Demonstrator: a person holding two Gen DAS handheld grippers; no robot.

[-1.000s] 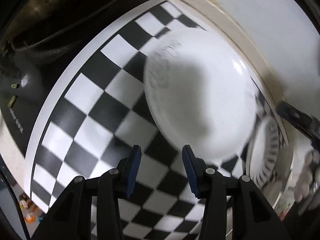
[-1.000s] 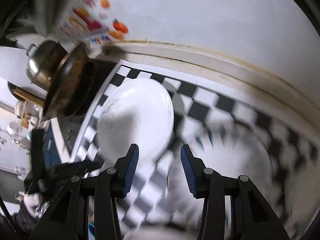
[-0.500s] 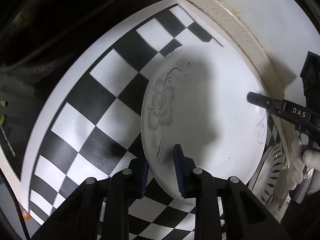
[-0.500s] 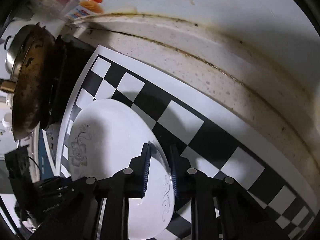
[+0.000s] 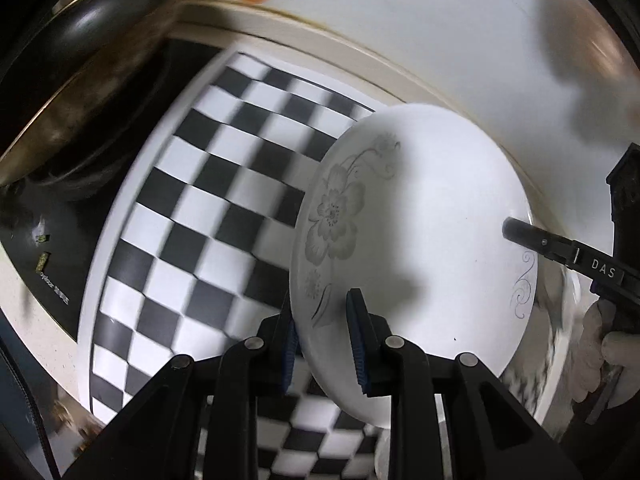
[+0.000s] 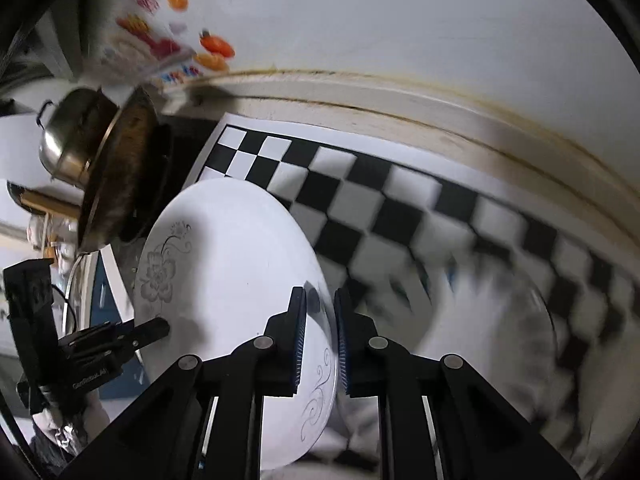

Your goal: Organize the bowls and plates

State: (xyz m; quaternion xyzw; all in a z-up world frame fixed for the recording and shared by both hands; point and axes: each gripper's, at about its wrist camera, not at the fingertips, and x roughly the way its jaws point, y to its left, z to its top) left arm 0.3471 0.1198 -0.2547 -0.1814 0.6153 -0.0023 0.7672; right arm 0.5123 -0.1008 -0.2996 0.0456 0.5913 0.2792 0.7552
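Between both tongs [image 5: 322, 350], floral plate [image 5: 416, 240]

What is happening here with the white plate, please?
A person is holding one white round plate with a grey flower print with two hand-held grippers at once. The left gripper is shut on the plate's near rim, and the right gripper is shut on the opposite rim. The plate is tilted above the black-and-white checkered mat. Another dish with dark markings lies blurred on the mat beneath. A dark wok stands beside the mat.
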